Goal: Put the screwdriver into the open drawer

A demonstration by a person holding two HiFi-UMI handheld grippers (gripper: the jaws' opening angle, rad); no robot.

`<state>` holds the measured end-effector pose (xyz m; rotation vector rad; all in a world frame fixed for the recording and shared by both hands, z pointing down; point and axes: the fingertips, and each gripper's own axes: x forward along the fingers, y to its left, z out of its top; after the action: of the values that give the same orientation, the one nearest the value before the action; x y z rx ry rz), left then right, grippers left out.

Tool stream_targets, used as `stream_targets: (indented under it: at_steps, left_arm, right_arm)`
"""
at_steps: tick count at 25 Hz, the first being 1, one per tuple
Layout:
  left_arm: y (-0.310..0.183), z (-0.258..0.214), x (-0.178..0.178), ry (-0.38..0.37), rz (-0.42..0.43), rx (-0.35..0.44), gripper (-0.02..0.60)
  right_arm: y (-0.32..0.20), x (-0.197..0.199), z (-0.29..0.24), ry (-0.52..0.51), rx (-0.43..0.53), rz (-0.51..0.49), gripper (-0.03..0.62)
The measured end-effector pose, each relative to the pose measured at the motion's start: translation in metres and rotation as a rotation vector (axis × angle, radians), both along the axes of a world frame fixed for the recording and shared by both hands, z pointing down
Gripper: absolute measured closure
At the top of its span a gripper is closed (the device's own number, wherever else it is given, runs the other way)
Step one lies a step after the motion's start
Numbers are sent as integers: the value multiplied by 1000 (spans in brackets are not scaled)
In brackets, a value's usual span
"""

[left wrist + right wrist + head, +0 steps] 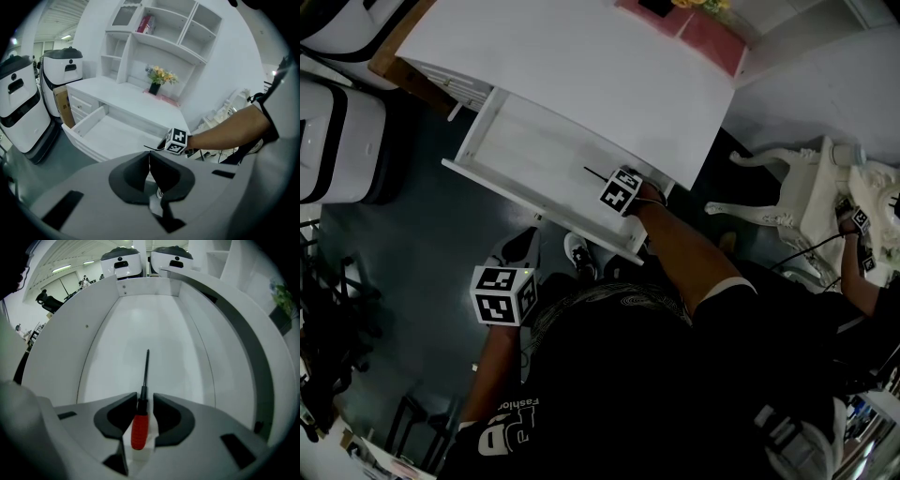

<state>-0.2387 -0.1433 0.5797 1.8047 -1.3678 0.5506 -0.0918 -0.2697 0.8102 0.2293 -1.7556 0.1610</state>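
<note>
Flowers (pixel 161 75): in dark vase (pixel 154 89), worktop's (pixel 110 89) back edge
Pink mat (pixel 166 99): under the vase
White chair (pixel 787 190): off worktop's right end

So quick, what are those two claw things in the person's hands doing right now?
Left gripper: shut, nothing in it.
Right gripper: open, with the red-handled, black-shafted screwdriver between its jaws, not clamped.

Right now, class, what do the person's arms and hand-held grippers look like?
The left hand-held gripper and right hand-held gripper each have a pale grey body, dark curved pads and a white cube with black square markers. The black sleeve has a white edge.
</note>
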Motion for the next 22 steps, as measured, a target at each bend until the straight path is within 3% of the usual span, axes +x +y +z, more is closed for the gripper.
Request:
stream_targets:
  at_steps: [15,22]
  left_arm:
    - [5,-12,6,1,21,36,566]
    - [6,-21,11,-3,41,66,566]
  right_arm:
    - [3,1,-22,-13,45,2,465]
    - [6,-2,-49,-65,71,23,467]
